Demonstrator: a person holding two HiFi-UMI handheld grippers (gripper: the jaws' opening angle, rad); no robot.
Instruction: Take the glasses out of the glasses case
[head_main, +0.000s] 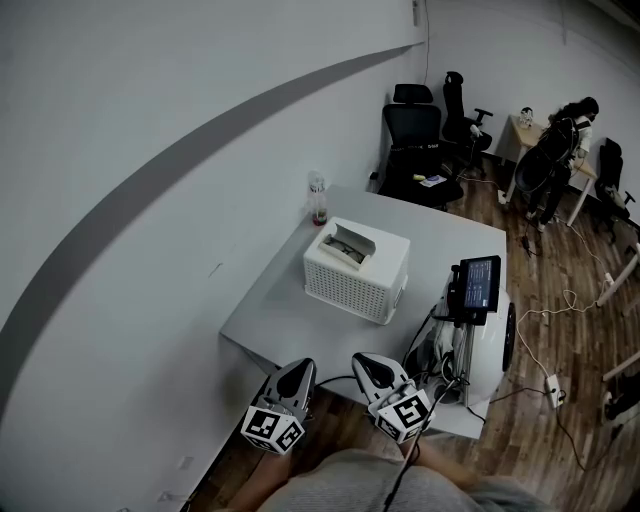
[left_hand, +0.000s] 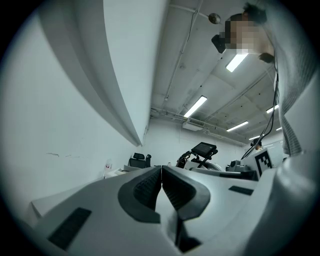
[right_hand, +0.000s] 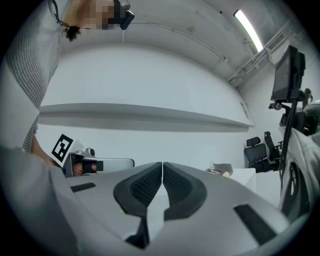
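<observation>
Head view, case: glasses case (head_main: 345, 243) lying open on top of a white crate (head_main: 355, 285), mid worktop (head_main: 270, 325); contents too small to tell (glasses presumably inside).
Head view, tools: left tool (head_main: 302, 364) and right tool (head_main: 361, 358) side by side at the near edge, well apart from the case.
Head view, bearing: case ahead and raised, long axis roughly crosswise; right tool judged slightly nearer.
Left gripper view: left tool (left_hand: 161, 170) clenched, nothing between jaws.
Right gripper view: right tool (right_hand: 162, 165) clenched, empty; case ahead, off to the right (right_hand: 222, 169).
</observation>
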